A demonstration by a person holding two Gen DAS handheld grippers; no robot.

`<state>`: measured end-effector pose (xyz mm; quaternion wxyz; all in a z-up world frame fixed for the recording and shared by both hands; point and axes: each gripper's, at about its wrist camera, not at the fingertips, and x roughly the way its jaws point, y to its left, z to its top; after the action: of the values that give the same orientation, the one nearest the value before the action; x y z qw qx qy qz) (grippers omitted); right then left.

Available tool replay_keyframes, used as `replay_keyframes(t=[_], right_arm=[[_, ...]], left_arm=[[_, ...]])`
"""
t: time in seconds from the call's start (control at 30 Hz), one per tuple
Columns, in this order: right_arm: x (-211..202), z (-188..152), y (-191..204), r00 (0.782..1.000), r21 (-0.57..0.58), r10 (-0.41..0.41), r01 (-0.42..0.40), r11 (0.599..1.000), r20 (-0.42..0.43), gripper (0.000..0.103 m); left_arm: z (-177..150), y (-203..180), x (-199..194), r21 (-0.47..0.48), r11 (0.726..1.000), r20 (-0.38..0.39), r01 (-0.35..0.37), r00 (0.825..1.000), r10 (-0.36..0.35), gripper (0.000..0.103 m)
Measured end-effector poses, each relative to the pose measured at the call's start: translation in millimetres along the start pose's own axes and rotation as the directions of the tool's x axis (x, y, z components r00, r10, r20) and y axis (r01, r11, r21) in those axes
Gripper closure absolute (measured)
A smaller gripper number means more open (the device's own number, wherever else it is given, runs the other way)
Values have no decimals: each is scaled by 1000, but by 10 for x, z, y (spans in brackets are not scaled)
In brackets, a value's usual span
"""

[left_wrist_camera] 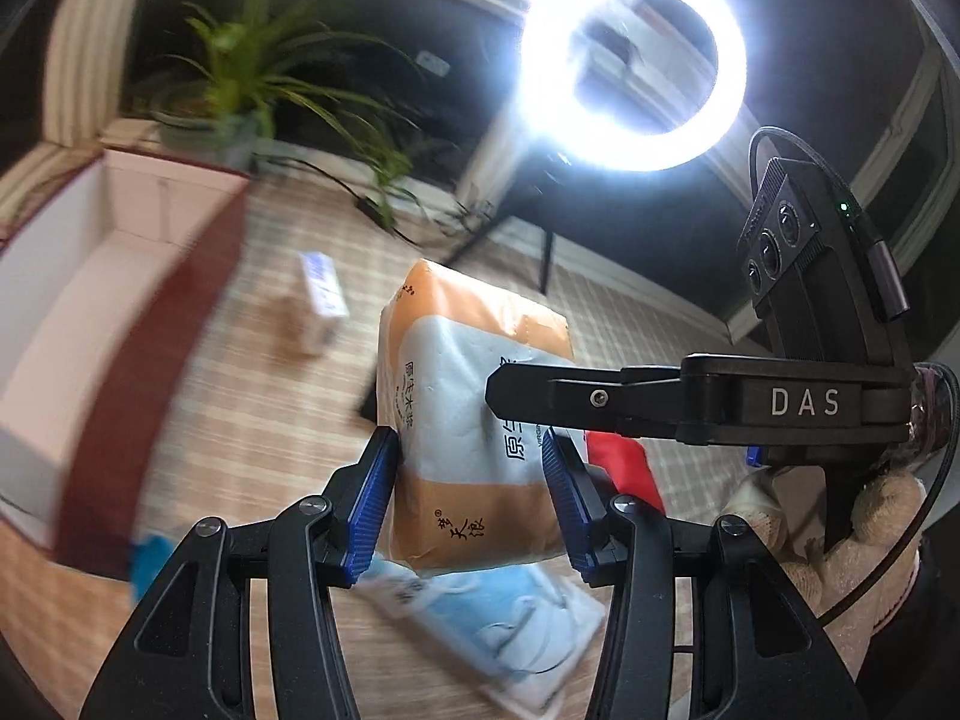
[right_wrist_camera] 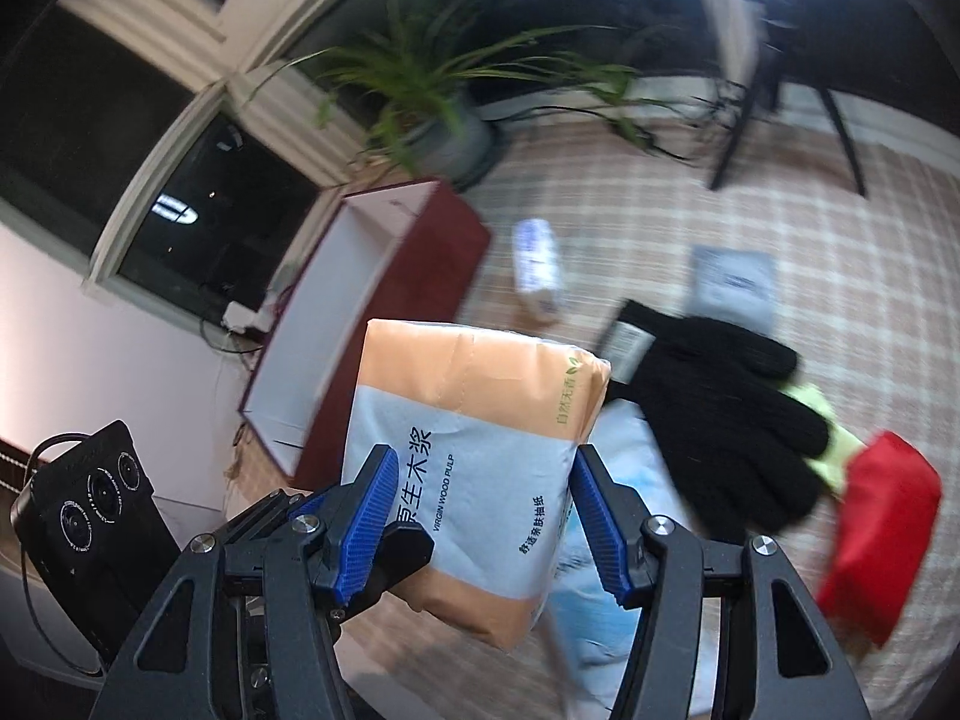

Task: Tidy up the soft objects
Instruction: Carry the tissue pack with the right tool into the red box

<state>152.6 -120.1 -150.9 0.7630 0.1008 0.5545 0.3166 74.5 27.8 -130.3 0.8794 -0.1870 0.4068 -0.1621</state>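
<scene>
An orange and pale blue tissue pack (left_wrist_camera: 474,414) is held up above the checked cloth. My left gripper (left_wrist_camera: 474,480) is shut on its lower part, blue pads pressed to both sides. My right gripper (right_wrist_camera: 486,498) is shut on the same pack (right_wrist_camera: 474,468) from the other side; its finger (left_wrist_camera: 540,390) crosses the pack in the left wrist view. A dark red box (left_wrist_camera: 90,324) with a white inside stands open to the left, also in the right wrist view (right_wrist_camera: 360,312). Below the pack lies a pale blue packet (left_wrist_camera: 504,618).
On the cloth lie a black glove (right_wrist_camera: 720,420), a red pouch (right_wrist_camera: 882,534), a yellow-green cloth (right_wrist_camera: 828,438), a small blue-white pack (right_wrist_camera: 537,264) and a grey flat packet (right_wrist_camera: 732,282). A potted plant (left_wrist_camera: 234,114) and a ring light (left_wrist_camera: 633,63) on a tripod stand behind.
</scene>
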Motion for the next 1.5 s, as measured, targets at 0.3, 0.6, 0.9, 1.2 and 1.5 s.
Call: replay_keyframes(t=[0.3,0.6,0.9,1.2,1.5], right_arm=[[510,292,990,999,-125,33,-36,992,-24,47],[1067,514,1586,994,-200,56,-73,977,-90,47],[1653,748,1831,985,-259,34,-78,963,-169,47],[2159,879,1750,964,-244,22,-89,966,-264,47],[2361,923,1615,950,-210,24,-94,973,-312,47]], left_arm=[[148,670,-636,-63,995,106,-73,991,79,56],[293,1379,-998,-158,977,153,-142,974,166,56],[384,1957,-1020,-242,951,142,-194,962,233,56],[393,2249,-787,-287,923,55,-256,958,283,56],[413,2345,-555,-274,912,-19,-305,950,312,56]])
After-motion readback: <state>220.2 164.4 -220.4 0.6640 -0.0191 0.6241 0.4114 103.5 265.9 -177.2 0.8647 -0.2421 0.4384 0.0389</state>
